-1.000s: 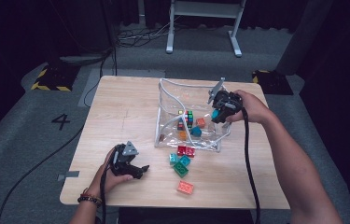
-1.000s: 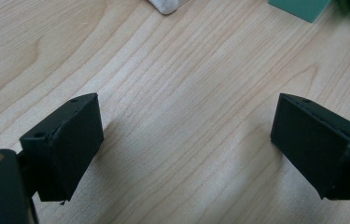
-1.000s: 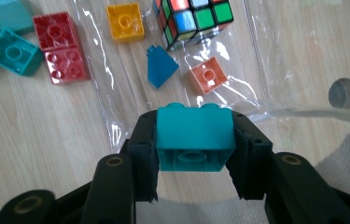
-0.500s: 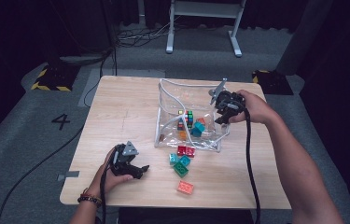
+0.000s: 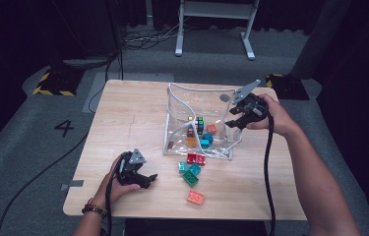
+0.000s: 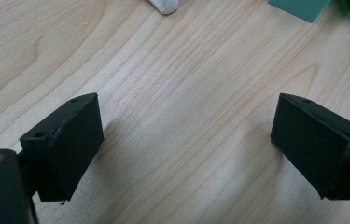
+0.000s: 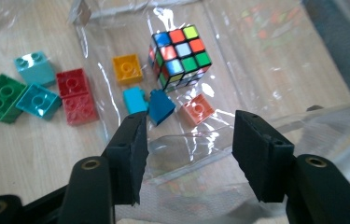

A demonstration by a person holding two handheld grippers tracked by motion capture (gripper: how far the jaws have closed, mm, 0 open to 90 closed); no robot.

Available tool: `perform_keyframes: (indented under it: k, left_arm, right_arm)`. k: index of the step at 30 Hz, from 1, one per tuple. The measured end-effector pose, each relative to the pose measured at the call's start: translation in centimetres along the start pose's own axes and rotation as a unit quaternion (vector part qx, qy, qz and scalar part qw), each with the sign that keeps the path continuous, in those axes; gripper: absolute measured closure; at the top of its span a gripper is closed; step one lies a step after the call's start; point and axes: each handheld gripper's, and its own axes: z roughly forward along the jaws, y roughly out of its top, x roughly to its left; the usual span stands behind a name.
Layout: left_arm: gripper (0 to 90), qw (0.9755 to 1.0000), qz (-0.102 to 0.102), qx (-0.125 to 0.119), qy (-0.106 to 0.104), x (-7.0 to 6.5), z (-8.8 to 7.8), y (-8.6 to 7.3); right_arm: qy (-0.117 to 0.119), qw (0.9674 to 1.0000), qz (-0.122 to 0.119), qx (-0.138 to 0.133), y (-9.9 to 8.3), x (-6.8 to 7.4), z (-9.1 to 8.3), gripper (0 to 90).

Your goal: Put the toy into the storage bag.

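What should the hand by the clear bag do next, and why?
Probably swing the right gripper toward the loose bricks in front of the clear bag, say the red brick. Its jaws have just been opening and nothing is pinched between them, so it looks finished over the bag, where a puzzle cube and some bricks already lie.

Wooden table (image 5: 133,113): clear bag (image 5: 182,105), loose bricks (image 5: 191,172).

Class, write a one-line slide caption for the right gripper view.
Open right gripper above the clear bag's rim, with a puzzle cube and blocks inside.
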Motion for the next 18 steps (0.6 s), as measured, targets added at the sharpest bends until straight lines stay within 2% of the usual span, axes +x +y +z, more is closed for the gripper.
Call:
perform_keyframes:
  k: [5, 10, 13, 15, 18]
  left_arm:
    - [9.5, 1.0000, 0.001, 0.000, 0.001, 0.0, 0.0, 0.0]
    - [9.5, 1.0000, 0.001, 0.000, 0.001, 0.0, 0.0, 0.0]
    - [9.5, 1.0000, 0.001, 0.000, 0.001, 0.0, 0.0, 0.0]
    - [9.5, 1.0000, 0.000, 0.000, 0.000, 0.0, 0.0, 0.0]
    - [9.5, 1.0000, 0.000, 0.000, 0.000, 0.0, 0.0, 0.0]
  right_arm:
    - [-0.014, 0.9983, 0.025, -0.051, -1.0, 0.0, -1.3, 42.6]
    - [-0.025, 0.9933, 0.043, -0.105, -2.1, 0.2, -2.5, 39.2]
    - [-0.033, 0.9901, 0.056, -0.125, -2.7, 0.4, -3.2, 36.8]
    - [-0.032, 0.9881, 0.059, -0.138, -3.1, 0.6, -3.7, 34.6]
    - [-0.044, 0.9841, 0.063, -0.160, -3.6, 1.1, -4.5, 29.6]
